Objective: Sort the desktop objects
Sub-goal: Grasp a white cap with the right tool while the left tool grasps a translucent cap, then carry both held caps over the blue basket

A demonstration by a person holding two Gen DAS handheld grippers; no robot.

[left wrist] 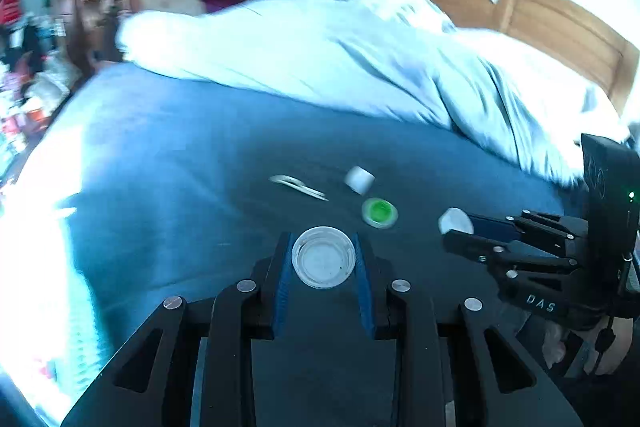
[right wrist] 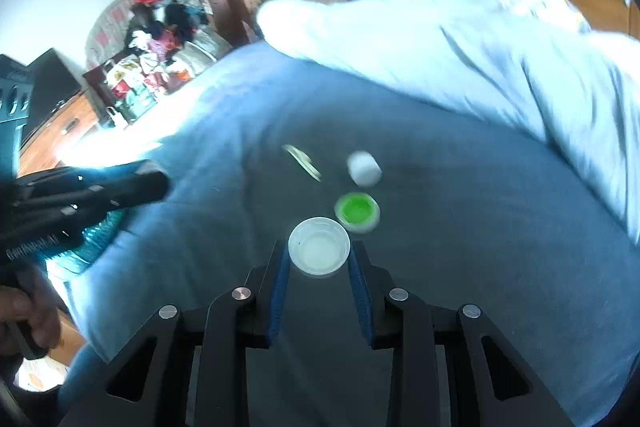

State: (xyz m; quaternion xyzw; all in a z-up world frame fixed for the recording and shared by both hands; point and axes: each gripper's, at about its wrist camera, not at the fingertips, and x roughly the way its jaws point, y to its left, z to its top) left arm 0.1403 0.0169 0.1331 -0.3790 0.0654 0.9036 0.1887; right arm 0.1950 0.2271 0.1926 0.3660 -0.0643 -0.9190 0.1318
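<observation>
Clear cap (left wrist: 323, 257) gripped by left tongs (left wrist: 323, 259); white cap (right wrist: 319, 252) by right tongs (right wrist: 319, 259).

The right gripper (right wrist: 319, 259) is clamping a white bottle cap (right wrist: 319, 251), hollow side showing, between its blue pads (right wrist: 280, 291). Beyond it, a green-centred cap (right wrist: 357, 211), a small white cylinder (right wrist: 363, 168) and a thin metal piece (right wrist: 302, 161) are lying on the blue bedsheet (right wrist: 480, 227). The left gripper (right wrist: 156, 183) is hanging at left.

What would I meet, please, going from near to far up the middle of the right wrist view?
Clear cap held between the fingers, then green lid, white cap, rumpled white quilt.
</observation>
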